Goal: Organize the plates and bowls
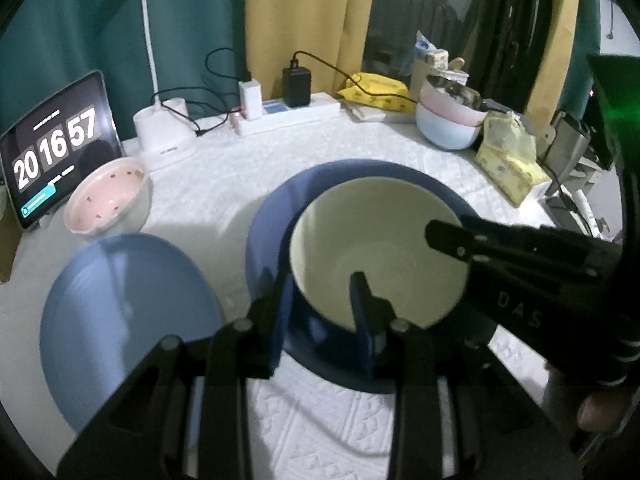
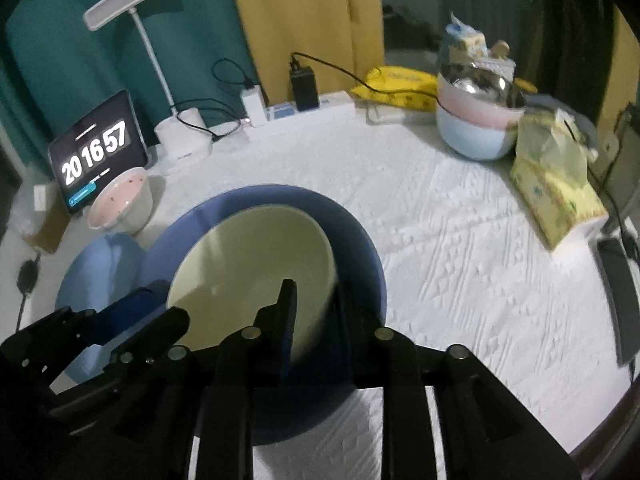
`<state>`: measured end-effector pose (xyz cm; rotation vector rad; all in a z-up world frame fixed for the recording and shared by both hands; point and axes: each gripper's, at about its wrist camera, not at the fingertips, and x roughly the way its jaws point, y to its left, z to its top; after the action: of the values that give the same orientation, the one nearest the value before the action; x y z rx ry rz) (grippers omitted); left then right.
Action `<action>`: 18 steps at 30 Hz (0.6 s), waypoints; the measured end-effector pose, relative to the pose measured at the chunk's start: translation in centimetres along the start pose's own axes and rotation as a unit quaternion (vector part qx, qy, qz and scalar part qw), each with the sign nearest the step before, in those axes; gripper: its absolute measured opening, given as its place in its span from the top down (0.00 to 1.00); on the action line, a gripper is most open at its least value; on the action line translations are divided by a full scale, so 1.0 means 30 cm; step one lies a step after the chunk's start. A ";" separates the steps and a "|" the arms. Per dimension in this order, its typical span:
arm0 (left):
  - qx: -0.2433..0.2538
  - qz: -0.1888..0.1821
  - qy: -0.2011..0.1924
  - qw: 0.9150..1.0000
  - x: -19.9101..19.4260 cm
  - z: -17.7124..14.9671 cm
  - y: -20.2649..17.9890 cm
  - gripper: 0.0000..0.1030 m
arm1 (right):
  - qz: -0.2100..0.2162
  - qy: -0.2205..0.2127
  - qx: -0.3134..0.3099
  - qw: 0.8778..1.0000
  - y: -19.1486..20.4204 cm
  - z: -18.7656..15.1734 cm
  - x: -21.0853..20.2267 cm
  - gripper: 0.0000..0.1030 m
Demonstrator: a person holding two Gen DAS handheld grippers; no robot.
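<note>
- Straddling the near rim of the cream bowl (image 1: 376,256) with the left gripper (image 1: 320,300), jaws narrow, one finger inside and one outside; whether the pads are pressing cannot be told.
- Bracketing its 3 o'clock rim with the right gripper (image 2: 316,312), jaws narrow, pads seemingly clear.
- Sitting mouth-up in the dark blue plate (image 1: 280,208), round, no long axis.
- Risking, probably: tipping the bowl or dragging the plate.
- Waiting at 10 o'clock: light blue plate (image 1: 128,320), pink bowl (image 1: 108,200).

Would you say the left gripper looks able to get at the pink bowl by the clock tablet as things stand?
Probably yes, once it lets go: the left gripper straddles the cream bowl's rim. The pink bowl stands apart, with only the flat light blue plate lying low between them.
</note>
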<state>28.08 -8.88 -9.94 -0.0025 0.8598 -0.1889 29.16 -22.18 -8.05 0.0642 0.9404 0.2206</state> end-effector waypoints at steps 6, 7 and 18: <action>-0.009 -0.002 -0.016 1.000 -0.037 0.013 0.028 0.69 | -0.012 -0.024 -0.002 1.000 -0.008 0.020 -0.036 0.68; -0.011 -0.003 -0.019 1.000 -0.044 0.017 0.035 0.69 | -0.014 -0.027 -0.001 1.000 -0.008 0.025 -0.043 0.67; -0.050 0.001 -0.056 0.997 -0.120 0.029 0.142 0.57 | 0.005 -0.043 -0.025 0.999 0.091 0.073 -0.090 0.67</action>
<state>27.14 -4.17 -7.00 -0.1048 0.7577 -0.1431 28.95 -20.00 -4.20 0.0318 0.8489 0.2482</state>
